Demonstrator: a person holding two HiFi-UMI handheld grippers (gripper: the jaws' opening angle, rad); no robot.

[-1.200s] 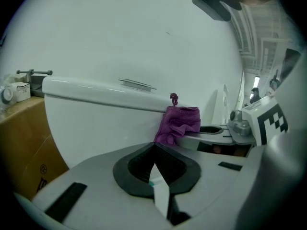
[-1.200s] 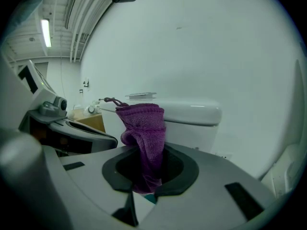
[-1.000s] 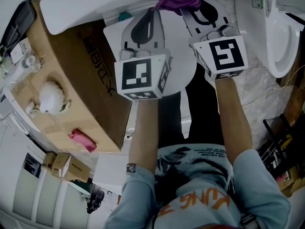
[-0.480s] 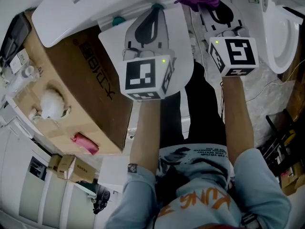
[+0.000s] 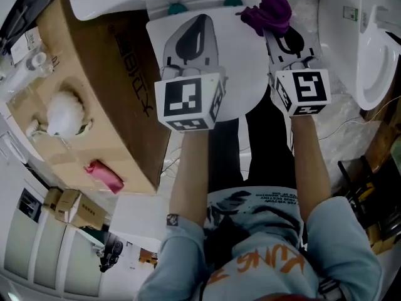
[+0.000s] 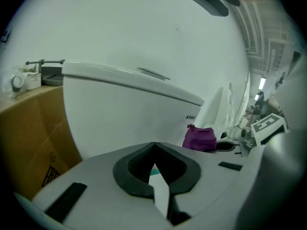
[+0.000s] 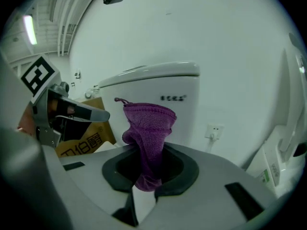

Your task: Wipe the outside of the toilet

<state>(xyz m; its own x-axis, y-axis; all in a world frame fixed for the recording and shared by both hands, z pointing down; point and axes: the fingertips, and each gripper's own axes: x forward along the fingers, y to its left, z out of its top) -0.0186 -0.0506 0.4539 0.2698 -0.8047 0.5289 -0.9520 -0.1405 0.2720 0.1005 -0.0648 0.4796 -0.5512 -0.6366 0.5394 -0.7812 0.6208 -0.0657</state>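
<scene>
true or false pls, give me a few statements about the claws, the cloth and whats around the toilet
1. The right claw is shut on the purple cloth. True.
2. The left claw holds a sponge. False: its jaws are together with nothing between them.
3. A cardboard box stands beside the toilet tank, on the person's left. True.
4. The pink item lies on the toilet lid. False: it lies on top of the cardboard box.
</scene>
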